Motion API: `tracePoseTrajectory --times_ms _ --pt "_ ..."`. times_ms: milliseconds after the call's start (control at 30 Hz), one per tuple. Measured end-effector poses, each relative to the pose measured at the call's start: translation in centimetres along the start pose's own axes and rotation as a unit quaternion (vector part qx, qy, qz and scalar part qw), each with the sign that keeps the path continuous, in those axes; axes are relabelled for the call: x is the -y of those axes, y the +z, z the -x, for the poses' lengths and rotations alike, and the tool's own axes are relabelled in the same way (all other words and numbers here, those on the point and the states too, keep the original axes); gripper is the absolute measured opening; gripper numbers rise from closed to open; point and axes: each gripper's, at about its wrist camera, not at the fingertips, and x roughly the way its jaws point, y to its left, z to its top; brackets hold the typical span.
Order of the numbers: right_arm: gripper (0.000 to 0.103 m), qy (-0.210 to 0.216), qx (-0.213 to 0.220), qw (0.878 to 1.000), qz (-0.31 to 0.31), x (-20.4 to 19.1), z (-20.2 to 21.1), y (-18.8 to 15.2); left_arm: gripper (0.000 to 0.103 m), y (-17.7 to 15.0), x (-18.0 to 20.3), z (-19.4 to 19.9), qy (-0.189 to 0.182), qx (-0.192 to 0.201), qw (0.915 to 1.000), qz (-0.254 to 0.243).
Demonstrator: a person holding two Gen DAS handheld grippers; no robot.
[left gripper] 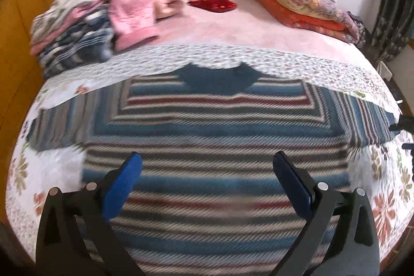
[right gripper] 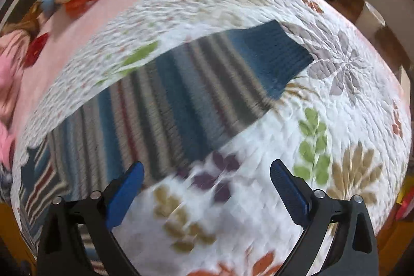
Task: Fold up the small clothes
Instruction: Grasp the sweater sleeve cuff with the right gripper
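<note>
Left tool (left gripper: pixel 207 167) above flat sweater (left gripper: pixel 207 120)

sweater (left gripper: pixel 207 126) on quilt (left gripper: pixel 284 58), clothes pile (left gripper: pixel 108 12) behind-left

Ribbed knit wool sweater (left gripper: pixel 212 126) on matt quilted cotton bedspread (right gripper: pixel 336 100)

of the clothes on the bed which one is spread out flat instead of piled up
The striped sweater, lying flat on the floral quilt with sleeves out. The pink and striped clothes at the far left sit in a heap.
</note>
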Motion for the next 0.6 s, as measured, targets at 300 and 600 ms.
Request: tracePoseTrajectory --times_ms 300,600 --pt "0.086 0.033 -0.014 0.999 -0.036 3.6 -4.7 3.9 0.1 2.6 6.6 -6.2 -0.007 -0.013 0.9998 -0.012" --pt "0.02 0.066 -0.003 0.997 -0.028 2.9 -5.6 5.0 0.1 2.4 7.9 -7.9 -0.004 -0.029 0.9994 -0.018"
